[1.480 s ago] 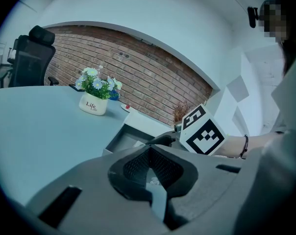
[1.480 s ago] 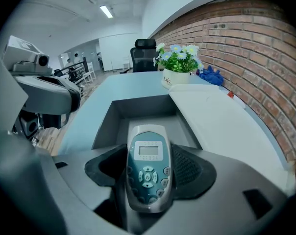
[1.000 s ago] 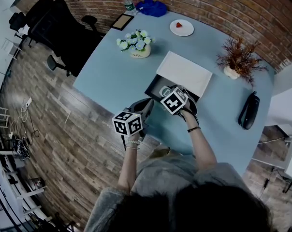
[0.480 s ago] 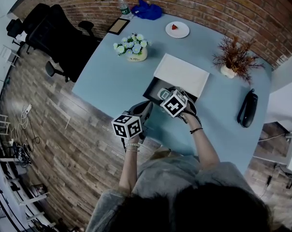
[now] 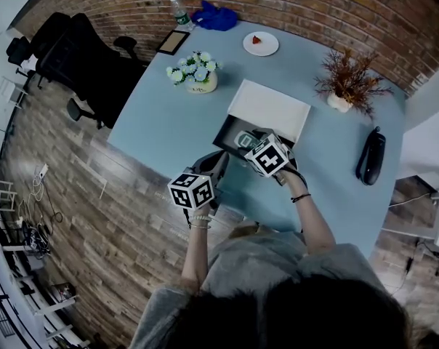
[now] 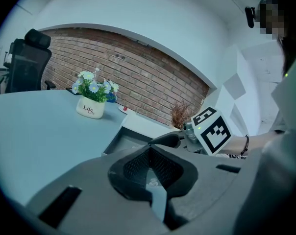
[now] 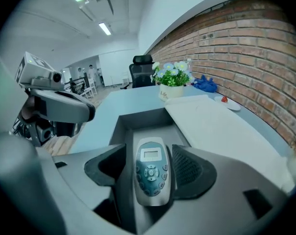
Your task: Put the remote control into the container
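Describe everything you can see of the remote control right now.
The remote control is a slim, light grey, plastic-looking handset with rounded ends, a small pale screen at its far end and a blue-grey button pad below it. It lies face up, lengthwise between the jaws of the right gripper, which grip its sides. It is over the open dark container; whether it touches the box floor cannot be told.
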